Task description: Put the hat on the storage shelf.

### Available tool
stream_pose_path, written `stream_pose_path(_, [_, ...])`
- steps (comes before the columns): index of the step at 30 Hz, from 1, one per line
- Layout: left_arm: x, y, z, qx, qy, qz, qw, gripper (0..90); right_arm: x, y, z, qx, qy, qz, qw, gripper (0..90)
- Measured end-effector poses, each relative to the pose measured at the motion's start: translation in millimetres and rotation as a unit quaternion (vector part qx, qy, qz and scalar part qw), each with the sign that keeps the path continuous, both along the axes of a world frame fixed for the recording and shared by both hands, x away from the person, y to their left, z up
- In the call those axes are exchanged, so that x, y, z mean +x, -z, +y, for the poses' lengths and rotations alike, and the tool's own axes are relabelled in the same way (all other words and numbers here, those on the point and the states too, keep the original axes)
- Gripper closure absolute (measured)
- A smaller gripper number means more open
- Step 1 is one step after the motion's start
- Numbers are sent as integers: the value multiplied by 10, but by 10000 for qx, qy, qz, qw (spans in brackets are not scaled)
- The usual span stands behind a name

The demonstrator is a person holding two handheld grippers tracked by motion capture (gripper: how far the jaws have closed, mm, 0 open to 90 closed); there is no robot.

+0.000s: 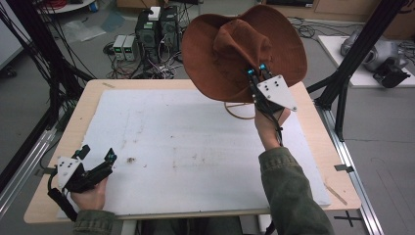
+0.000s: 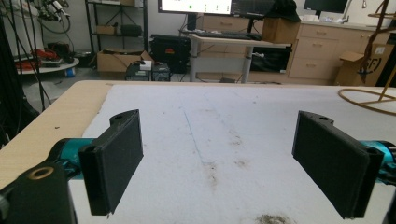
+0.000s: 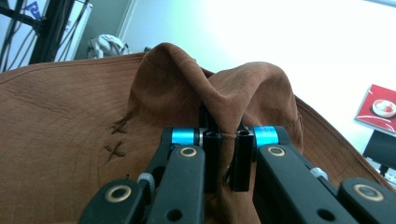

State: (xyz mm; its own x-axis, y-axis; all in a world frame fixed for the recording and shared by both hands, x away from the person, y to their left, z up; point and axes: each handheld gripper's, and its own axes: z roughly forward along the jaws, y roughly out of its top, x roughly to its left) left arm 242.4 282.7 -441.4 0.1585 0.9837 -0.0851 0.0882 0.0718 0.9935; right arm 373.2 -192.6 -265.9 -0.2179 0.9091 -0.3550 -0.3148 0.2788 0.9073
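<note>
Item: brown wide-brimmed hat (image 1: 230,46), soft fabric, stitched brim with two small cross-stitch marks. Location: held in the air above the far right part of the table (image 1: 58,142), clear of its surface, tilted with the crown facing the camera in the high view.

Right claw (image 1: 258,69): clenched on a fold of the hat's crown; in the right gripper view the fabric is pinched between the two black jaws, which stand almost together. The hand is raised, sleeve olive green.

Left claw (image 1: 98,152): released, jaws wide apart with nothing between them, resting low at the near left corner of the table over the white mat (image 1: 186,147).

Other: a thin wire stand (image 1: 240,110) with a ring base sits on the mat just below the hat.
</note>
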Motion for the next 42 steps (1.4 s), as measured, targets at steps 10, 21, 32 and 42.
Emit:
stream_pose_path(10, [12, 3, -3, 18, 11, 1, 10000, 165, 348, -79, 55, -66, 240, 36, 9997, 867])
stream_pose_path(21, [43, 18, -16, 12, 68, 54, 10000, 167, 573, 27, 14, 32, 541, 32, 9985, 865])
stream_pose_path(32, [-1, 12, -11, -30, 73, 65, 9999, 167, 713, 91, -150, 553, 742, 408, 9949, 863])
stream_pose_path(42, [-21, -8, -4, -53, 47, -2, 10000, 167, 749, 122, -146, 564, 533, 686, 9946, 864])
